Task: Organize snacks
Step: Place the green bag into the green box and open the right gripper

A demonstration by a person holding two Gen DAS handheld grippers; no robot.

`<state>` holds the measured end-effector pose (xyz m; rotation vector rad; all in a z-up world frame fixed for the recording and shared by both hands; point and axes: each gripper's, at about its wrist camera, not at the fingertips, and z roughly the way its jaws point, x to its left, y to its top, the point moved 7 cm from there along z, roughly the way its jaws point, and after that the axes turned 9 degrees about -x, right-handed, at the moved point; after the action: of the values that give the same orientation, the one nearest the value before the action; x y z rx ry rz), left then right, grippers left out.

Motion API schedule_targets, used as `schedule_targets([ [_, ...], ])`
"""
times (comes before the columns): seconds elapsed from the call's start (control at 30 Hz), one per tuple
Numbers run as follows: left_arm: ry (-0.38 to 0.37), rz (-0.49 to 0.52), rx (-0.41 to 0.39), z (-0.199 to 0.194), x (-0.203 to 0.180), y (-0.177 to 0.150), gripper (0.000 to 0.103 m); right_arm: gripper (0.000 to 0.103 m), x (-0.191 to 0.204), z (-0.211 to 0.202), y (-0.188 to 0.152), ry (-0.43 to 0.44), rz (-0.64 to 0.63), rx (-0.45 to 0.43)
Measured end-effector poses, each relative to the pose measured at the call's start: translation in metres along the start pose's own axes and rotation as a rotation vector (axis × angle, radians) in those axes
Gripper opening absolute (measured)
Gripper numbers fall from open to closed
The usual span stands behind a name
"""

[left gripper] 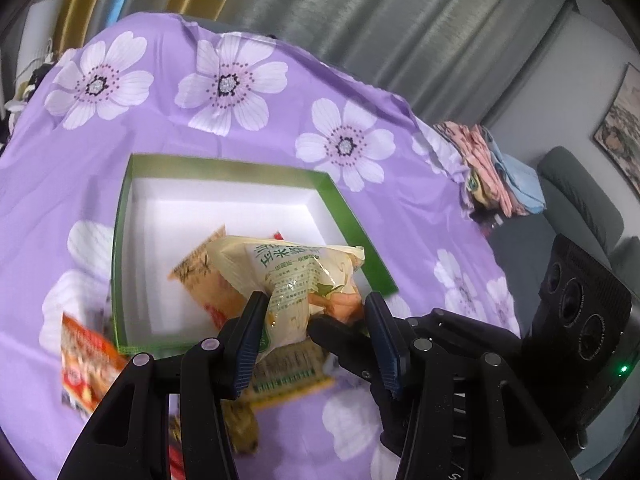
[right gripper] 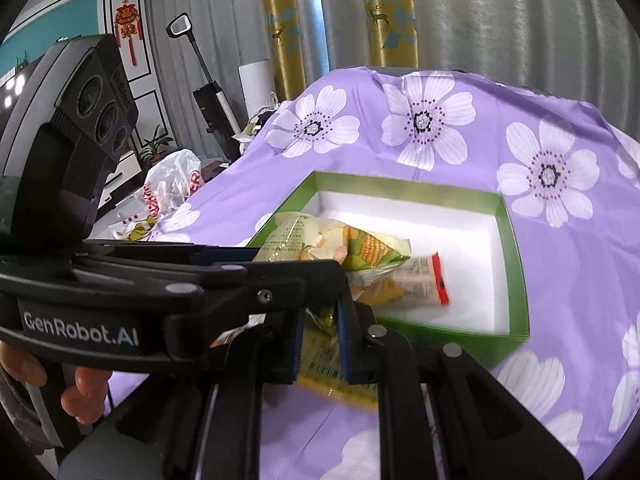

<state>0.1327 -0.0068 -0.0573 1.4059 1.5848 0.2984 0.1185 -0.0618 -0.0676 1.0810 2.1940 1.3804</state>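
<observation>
Yellow corn snack bag (left gripper: 296, 280) hangs over the green box (left gripper: 352, 216), pinched by both grippers: left fingers (left gripper: 244, 336) partly closed, right fingers (right gripper: 344, 340) fully closed.

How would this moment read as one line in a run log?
left gripper: shut on corn snack bag | right gripper: shut on same bag | bag: over green box | box: holds other packets

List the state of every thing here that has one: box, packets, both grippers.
green box: open, lidless, mostly unfilled
corn snack bag: held over the box by both grippers
left gripper: shut on corn snack bag
right gripper: shut on corn snack bag
orange packet: lying in box
red packet: lying on purple cloth, outside box
</observation>
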Motion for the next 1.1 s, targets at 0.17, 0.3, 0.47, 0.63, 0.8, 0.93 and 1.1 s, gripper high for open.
schedule_targets([
  [0.17, 0.001, -0.032, 0.018, 0.019, 0.016, 0.007, 0.051, 0.016, -0.012, 0.022, 0.003, -0.007, -0.007, 0.023],
  [0.3, 0.023, -0.051, 0.043, 0.032, 0.026, 0.006, 0.051, 0.016, -0.020, 0.040, -0.001, -0.001, 0.010, 0.049],
  [0.47, 0.060, -0.072, 0.094, 0.043, 0.037, 0.005, 0.051, 0.018, -0.023, 0.055, -0.006, 0.004, 0.033, 0.083],
  [0.63, 0.073, -0.115, 0.095, 0.047, 0.044, 0.007, 0.062, 0.033, -0.029, 0.063, -0.007, -0.025, 0.071, 0.097],
  [0.8, 0.097, -0.109, 0.058, 0.039, 0.048, 0.009, 0.080, 0.063, -0.034, 0.052, -0.003, -0.059, 0.076, 0.053],
  [0.93, 0.134, -0.080, 0.015, 0.022, 0.044, 0.011, 0.088, 0.065, -0.040, 0.036, -0.002, -0.086, 0.097, 0.032],
  [1.1, 0.218, 0.013, -0.066, -0.009, 0.033, 0.005, 0.096, 0.076, -0.047, 0.008, -0.012, -0.102, 0.176, -0.002],
])
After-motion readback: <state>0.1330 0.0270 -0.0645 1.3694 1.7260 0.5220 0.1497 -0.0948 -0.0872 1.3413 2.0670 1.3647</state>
